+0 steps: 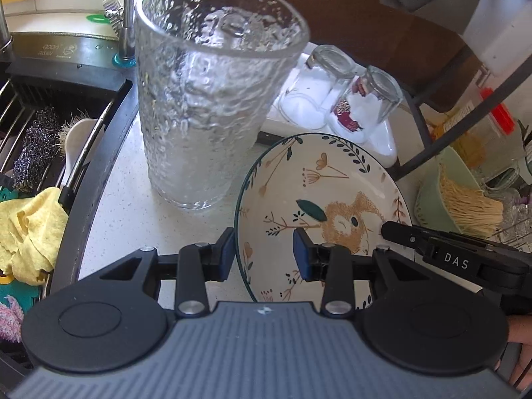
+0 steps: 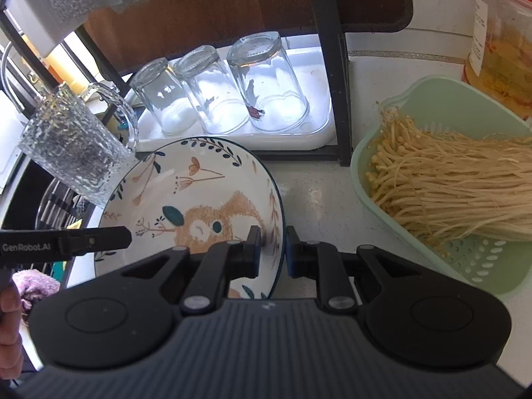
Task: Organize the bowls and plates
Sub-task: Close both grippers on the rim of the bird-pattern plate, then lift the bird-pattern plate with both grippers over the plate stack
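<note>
A cream bowl [image 1: 332, 183] [image 2: 199, 193] with a dark blue rim and a leaf and animal pattern sits on the white speckled counter. My left gripper [image 1: 262, 254] straddles its left rim, one blue pad outside against the wall and the other inside, shut on the bowl. My right gripper [image 2: 272, 252] is shut on the bowl's right rim, which is pinched between its pads. Each gripper's black finger shows in the other view: the right fingers [image 1: 399, 232] and the left fingers [image 2: 99, 237].
A tall textured glass [image 1: 212, 99] [image 2: 76, 153] stands close behind the bowl on the left. Behind it, a white tray [image 2: 232, 143] holds three upturned glasses under a black rack leg [image 2: 335, 83]. A green colander [image 2: 492, 266] of enoki mushrooms lies to the right, the sink [image 1: 50, 126] to the left.
</note>
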